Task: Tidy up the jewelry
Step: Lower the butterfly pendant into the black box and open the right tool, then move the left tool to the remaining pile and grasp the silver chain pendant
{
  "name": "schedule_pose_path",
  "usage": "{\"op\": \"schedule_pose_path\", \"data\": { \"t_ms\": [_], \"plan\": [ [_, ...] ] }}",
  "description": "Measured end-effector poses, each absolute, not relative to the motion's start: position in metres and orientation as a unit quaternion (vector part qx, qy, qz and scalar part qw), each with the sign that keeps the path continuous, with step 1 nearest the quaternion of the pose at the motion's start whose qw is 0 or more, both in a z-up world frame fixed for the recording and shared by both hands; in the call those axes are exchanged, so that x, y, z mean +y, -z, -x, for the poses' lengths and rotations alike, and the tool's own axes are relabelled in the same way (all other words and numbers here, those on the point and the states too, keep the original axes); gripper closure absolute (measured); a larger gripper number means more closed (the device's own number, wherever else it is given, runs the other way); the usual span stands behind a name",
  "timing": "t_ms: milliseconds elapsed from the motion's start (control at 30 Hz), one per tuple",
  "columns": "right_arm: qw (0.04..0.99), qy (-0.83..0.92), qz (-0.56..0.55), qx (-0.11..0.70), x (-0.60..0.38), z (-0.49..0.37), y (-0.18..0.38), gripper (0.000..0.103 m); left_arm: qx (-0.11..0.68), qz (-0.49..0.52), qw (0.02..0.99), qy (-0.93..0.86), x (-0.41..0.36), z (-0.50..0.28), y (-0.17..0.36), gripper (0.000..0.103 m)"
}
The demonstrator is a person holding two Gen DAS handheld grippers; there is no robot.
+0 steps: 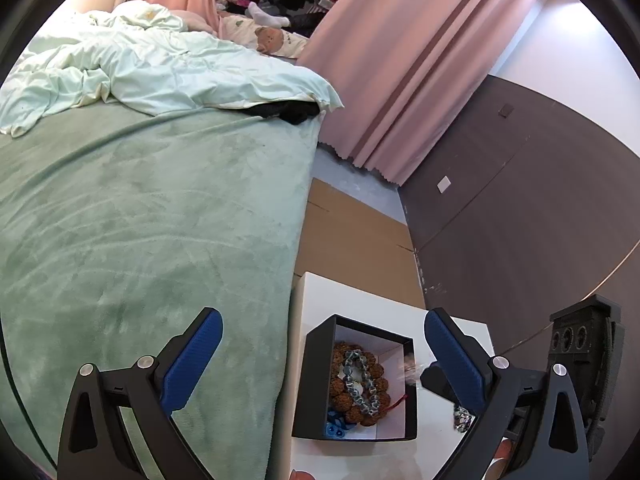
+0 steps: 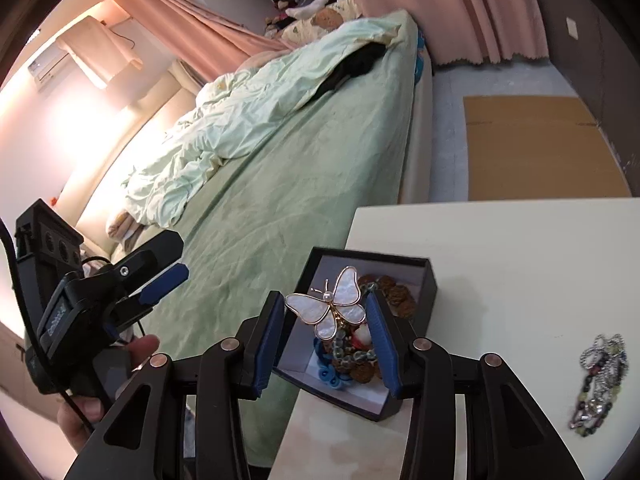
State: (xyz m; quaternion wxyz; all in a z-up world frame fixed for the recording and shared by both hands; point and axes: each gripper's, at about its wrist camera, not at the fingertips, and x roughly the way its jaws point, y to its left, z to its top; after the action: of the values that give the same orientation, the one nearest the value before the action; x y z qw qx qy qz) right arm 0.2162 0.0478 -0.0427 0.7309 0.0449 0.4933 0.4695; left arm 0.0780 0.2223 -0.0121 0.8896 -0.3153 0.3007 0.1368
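Note:
A black jewelry box (image 1: 316, 364) with a white lining stands on the white table (image 1: 360, 300). It holds a brown bead bracelet (image 1: 376, 404), a grey bead bracelet (image 1: 362, 380) and a blue piece (image 1: 336, 430). My left gripper (image 1: 320, 364) is open and empty, above the box. In the right wrist view my right gripper (image 2: 326, 316) is shut on a pearly butterfly brooch (image 2: 332, 308), held over the open box (image 2: 430, 280). The left gripper (image 2: 160, 276) shows at the left over the bed.
A tangle of beaded chains (image 2: 596, 384) lies on the table (image 2: 520, 260) right of the box. A green bed (image 1: 140, 220) adjoins the table's left side. Cardboard (image 2: 540, 148) lies on the floor beyond, by pink curtains (image 1: 400, 60).

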Motion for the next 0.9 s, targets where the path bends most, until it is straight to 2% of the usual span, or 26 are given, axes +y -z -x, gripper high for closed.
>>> {"op": "schedule_pose_path", "data": {
  "t_ms": [100, 167, 900],
  "plan": [
    [0.732, -0.462, -0.047, 0.498, 0.041, -0.217, 0.045, 0.034, 0.304, 0.312, 0.89, -0.134, 0.22, -0.079, 0.013, 0.002],
    [0.745, -0.45, -0.041, 0.491, 0.033, -0.217, 0.041, 0.032, 0.303, 0.31, 0.891, -0.132, 0.217, -0.078, 0.012, 0.002],
    [0.834, -0.319, -0.052, 0.447, -0.089, -0.22, 0.006, 0.032, 0.309, 0.293, 0.902, -0.065, 0.141, -0.104, 0.004, 0.002]
  ]
}}
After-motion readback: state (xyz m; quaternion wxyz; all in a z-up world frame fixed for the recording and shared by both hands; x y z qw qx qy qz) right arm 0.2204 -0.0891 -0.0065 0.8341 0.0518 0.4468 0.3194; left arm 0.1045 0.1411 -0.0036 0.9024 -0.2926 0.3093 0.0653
